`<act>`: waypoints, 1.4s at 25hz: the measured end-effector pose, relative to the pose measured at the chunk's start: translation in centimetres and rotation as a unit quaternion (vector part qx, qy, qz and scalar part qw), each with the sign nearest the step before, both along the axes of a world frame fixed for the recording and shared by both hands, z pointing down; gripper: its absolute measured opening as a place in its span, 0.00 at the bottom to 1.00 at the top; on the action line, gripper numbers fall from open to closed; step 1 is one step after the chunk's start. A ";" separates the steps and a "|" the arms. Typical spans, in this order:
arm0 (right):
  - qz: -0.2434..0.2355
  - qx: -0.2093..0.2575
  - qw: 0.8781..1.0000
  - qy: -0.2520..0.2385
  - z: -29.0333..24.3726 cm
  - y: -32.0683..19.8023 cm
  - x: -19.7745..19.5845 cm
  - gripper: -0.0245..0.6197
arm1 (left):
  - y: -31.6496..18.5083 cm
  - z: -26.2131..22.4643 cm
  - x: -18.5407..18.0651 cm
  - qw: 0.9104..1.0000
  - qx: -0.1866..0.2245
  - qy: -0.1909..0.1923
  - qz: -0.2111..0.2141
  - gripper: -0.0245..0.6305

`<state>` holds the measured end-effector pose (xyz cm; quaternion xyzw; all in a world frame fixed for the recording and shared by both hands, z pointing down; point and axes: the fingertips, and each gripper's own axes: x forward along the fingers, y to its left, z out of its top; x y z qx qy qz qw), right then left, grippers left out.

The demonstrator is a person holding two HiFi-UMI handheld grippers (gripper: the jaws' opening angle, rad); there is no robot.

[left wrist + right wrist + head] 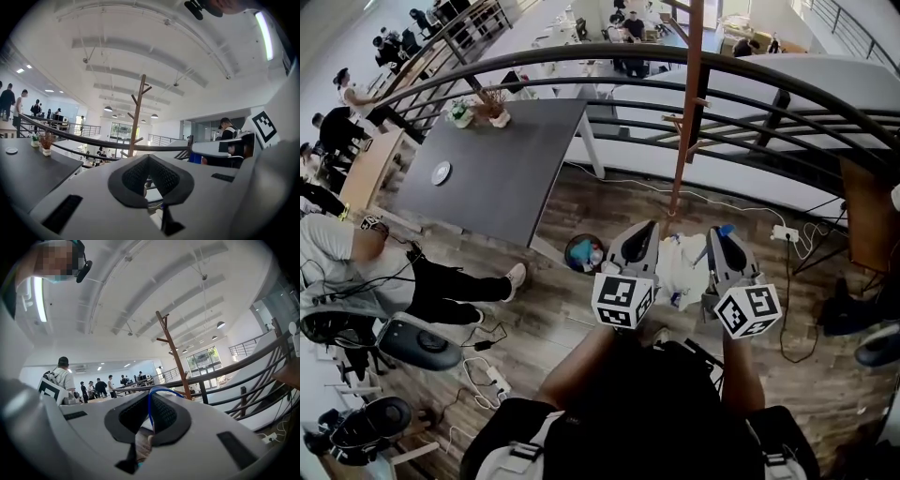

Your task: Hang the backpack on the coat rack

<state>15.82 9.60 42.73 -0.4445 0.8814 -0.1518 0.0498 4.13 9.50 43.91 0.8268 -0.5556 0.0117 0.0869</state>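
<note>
You're holding the backpack up in front of the rack, and it's dangling between both tongs, not on any peg. Your right tongs are clamping its blue loop between the pads. Your left tongs are sitting closed, pads meeting at the tip (I'm not making out anything pinched there). So the pick-up is looking done and the hanging isn't. The pegs are sitting high on that pole, so I'm reckoning you're needing to close in, lift, and drop the loop over one before letting go.
</note>
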 end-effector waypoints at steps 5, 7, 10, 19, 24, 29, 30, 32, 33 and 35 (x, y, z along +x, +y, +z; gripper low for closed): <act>0.002 -0.004 1.000 0.002 0.2 -1.2 0.0 0.06 | -1.3 0.0 -0.3 1.000 0.001 -0.001 0.005 0.05; 0.005 -0.003 1.000 0.004 0.2 -2.1 0.2 0.06 | -2.3 -0.2 -0.3 1.000 0.003 -0.002 0.010 0.05; 0.013 -0.009 1.000 0.007 0.5 -3.4 0.2 0.06 | -4.1 -0.2 -0.4 1.000 0.001 0.002 0.022 0.05; 0.037 -0.007 0.999 0.015 0.3 -6.9 -2.1 0.06 | -8.6 -0.2 -2.2 0.999 0.005 0.011 0.052 0.05; 0.043 -0.010 0.999 0.015 -0.2 -9.6 -3.2 0.06 | -11.4 -0.5 -3.1 0.998 0.004 0.015 0.059 0.05; 0.048 -0.007 0.999 0.014 0.2 -10.8 -4.9 0.06 | -12.7 0.1 -4.3 0.997 0.006 0.018 0.068 0.05; 0.048 -0.008 0.999 0.014 0.2 -11.1 -5.3 0.06 | -13.0 0.0 -4.6 0.997 0.006 0.018 0.069 0.05; 0.050 -0.009 0.999 0.015 0.0 -11.6 -6.2 0.06 | -13.5 -0.5 -5.3 0.997 0.009 0.020 0.073 0.05; 0.052 -0.009 0.998 0.016 0.1 -11.9 -6.4 0.06 | -13.7 -0.6 -5.6 0.997 0.010 0.022 0.075 0.05; 0.057 -0.010 0.998 0.017 0.4 -12.4 -6.7 0.06 | -14.1 -0.2 -5.9 0.996 0.009 0.026 0.080 0.05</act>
